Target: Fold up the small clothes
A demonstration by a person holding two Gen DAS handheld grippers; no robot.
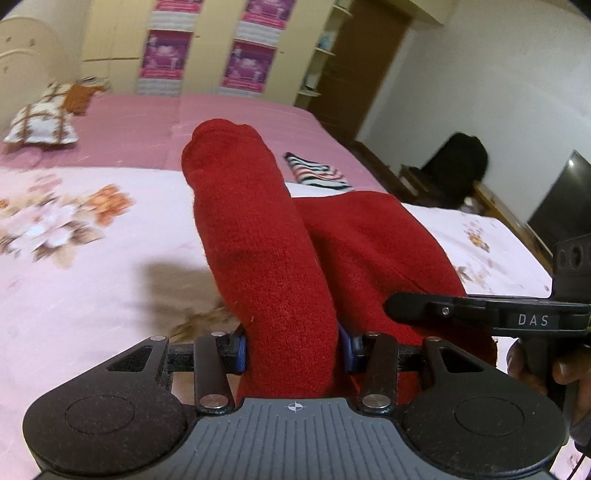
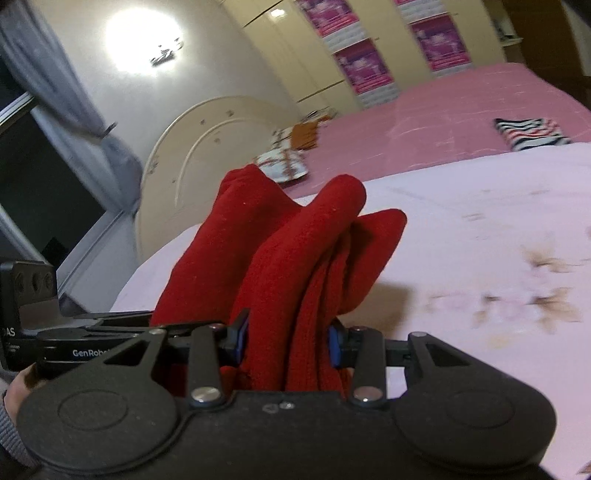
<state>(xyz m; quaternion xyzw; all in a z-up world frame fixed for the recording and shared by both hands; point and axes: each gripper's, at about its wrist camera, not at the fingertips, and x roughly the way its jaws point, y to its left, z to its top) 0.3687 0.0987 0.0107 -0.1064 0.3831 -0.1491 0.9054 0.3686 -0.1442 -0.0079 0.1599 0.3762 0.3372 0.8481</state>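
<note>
Two grippers, left gripper (image 1: 291,349) and right gripper (image 2: 286,341), clamping red cloth (image 1: 266,236), over floral bedspread (image 1: 74,258); pink sheet (image 1: 147,122), wardrobe (image 1: 110,33)

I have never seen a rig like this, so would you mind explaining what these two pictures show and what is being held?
A person holds a hand-held gripper in each hand, each carrying a camera that looks along its jaws. One picture is from the left gripper, the other from the right gripper. Both have their jaws closed on one red garment, lifted above a bed with a floral sheet. Further back on the bed lie a folded striped cloth and a patterned pillow. Wardrobes stand behind.
</note>
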